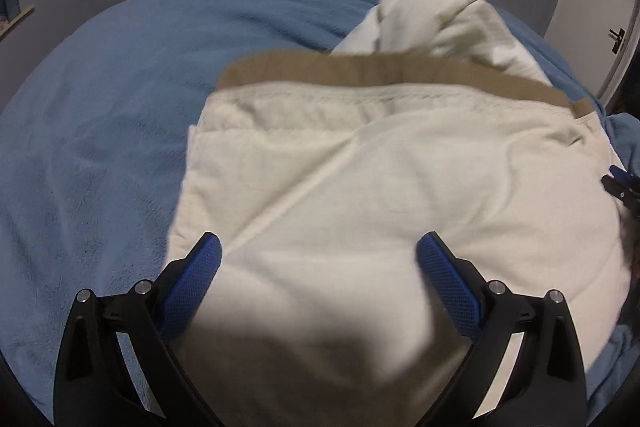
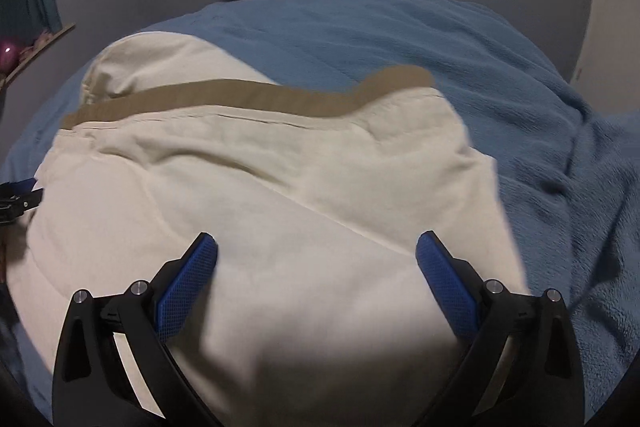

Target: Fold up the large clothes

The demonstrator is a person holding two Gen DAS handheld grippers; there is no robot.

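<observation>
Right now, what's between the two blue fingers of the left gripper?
Only cream garment fills the gap between the open left gripper's fingers; the left wrist view shows it, lying on the blue blanket.

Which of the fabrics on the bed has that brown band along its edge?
The cream garment under both open grippers; its tan band runs along the far edge. The blue blanket beneath is plain and fuzzy.

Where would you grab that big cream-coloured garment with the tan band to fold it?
Probably at the tan band edge of the cream garment, one open gripper per corner: left gripper, right gripper. That edge lies straight and exposed on the blue blanket, so come in low from the sides.
</observation>
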